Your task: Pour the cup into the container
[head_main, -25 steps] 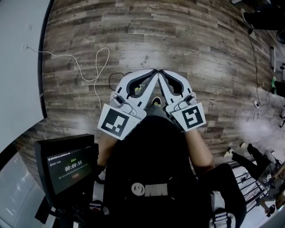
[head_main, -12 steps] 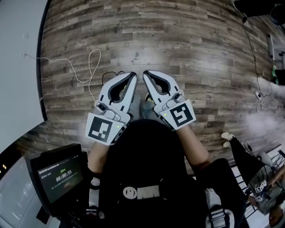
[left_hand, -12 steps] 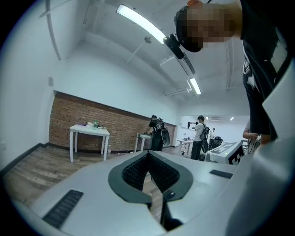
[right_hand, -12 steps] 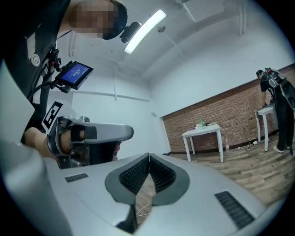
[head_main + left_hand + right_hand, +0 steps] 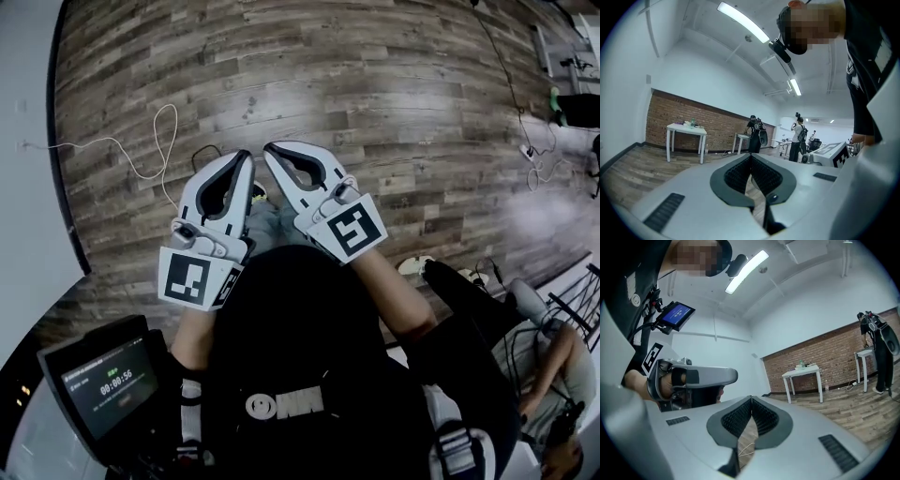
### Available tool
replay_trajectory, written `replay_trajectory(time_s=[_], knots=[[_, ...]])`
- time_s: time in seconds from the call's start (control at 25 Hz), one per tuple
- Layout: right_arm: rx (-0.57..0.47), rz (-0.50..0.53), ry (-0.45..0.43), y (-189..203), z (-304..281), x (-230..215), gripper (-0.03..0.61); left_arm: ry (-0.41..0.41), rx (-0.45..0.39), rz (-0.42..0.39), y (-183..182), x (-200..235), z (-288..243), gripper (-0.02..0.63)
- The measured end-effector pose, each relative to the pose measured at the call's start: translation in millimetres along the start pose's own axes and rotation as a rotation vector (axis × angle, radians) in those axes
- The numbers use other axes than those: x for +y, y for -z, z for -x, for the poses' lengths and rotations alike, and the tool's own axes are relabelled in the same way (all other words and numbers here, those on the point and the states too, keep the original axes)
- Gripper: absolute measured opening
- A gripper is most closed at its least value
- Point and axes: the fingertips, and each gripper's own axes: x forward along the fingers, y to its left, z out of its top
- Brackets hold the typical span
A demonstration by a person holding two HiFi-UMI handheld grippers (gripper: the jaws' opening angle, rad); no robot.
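No cup or container can be made out in any view. I hold both grippers level in front of my chest, over a wooden floor (image 5: 375,84). In the head view the left gripper (image 5: 246,156) and the right gripper (image 5: 271,149) sit side by side, tips a little apart. Each is shut with nothing between its pads. The left gripper view shows the left gripper's (image 5: 750,155) ribbed pads meeting at the tip. In the right gripper view, the right gripper's (image 5: 751,398) pads meet the same way, and the left gripper (image 5: 696,377) shows beside it.
A white cable (image 5: 157,141) loops on the floor at left, black cables (image 5: 511,89) at right. A timer screen (image 5: 101,389) hangs at my lower left. A white table (image 5: 687,133) stands by a brick wall (image 5: 670,122), with people (image 5: 798,137) standing beyond.
The two grippers' tips, touching a second ago, have come apart and the grippers now lie nearly parallel. Both have shifted left in the head view as the view swung.
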Motion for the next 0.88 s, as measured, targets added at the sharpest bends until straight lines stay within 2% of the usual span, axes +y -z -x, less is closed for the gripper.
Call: replay_trajectory(time_s=[0.24,0.56,0.88], knots=[[-0.002,-0.005,0.022,2.3,4.8,13.0,0.008,0.042,-0.012,0.011,1.2,-9.2,6.6,0.005],[0.016,0.026,0.019,0.5,-8.2,44.3,0.008,0.058,-0.052,0.009,-8.0,2.9,36.4,0.005],[0.034,0.048,0.019,9.9,-14.5,70.0,0.008,0.073,-0.045,0.017,5.4,13.7,63.2,0.005]])
